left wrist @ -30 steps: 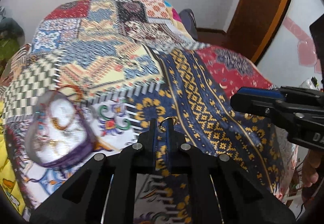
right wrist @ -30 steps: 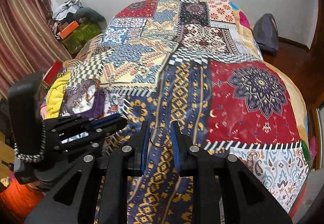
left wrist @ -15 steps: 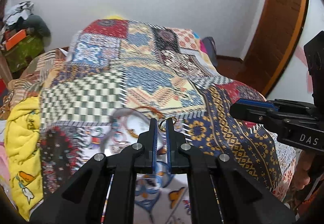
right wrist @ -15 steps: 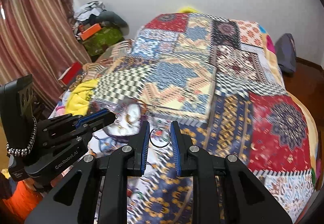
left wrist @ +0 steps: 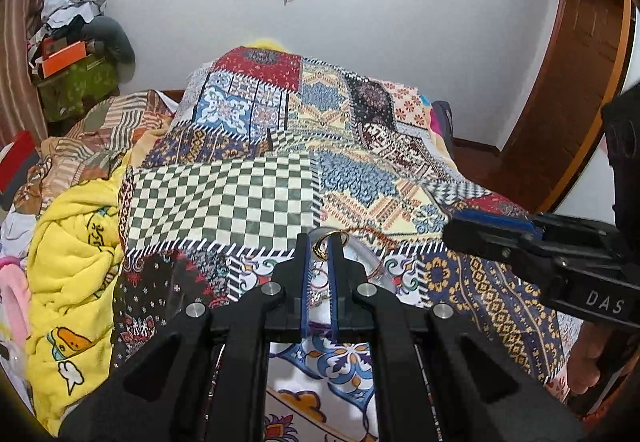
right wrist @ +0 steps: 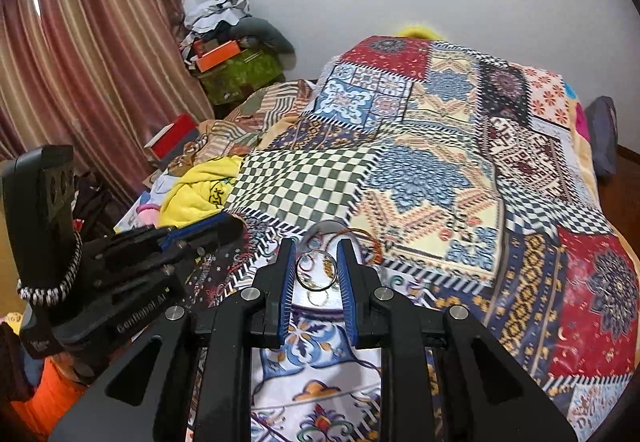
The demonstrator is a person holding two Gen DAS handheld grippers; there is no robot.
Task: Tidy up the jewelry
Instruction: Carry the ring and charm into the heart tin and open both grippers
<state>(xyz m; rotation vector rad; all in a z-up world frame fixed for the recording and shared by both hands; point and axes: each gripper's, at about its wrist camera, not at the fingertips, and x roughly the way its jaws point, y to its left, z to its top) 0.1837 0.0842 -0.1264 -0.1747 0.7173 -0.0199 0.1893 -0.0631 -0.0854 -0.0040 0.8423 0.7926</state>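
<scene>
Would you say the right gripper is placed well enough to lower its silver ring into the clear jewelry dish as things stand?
Probably yes. The right gripper, shut on the silver ring, hangs just above the clear jewelry dish, with nothing visible between them. The left gripper with its gold ring is close alongside, so it might crowd the drop.

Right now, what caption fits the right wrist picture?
Right gripper holding a silver ring above a clear jewelry dish.
</scene>
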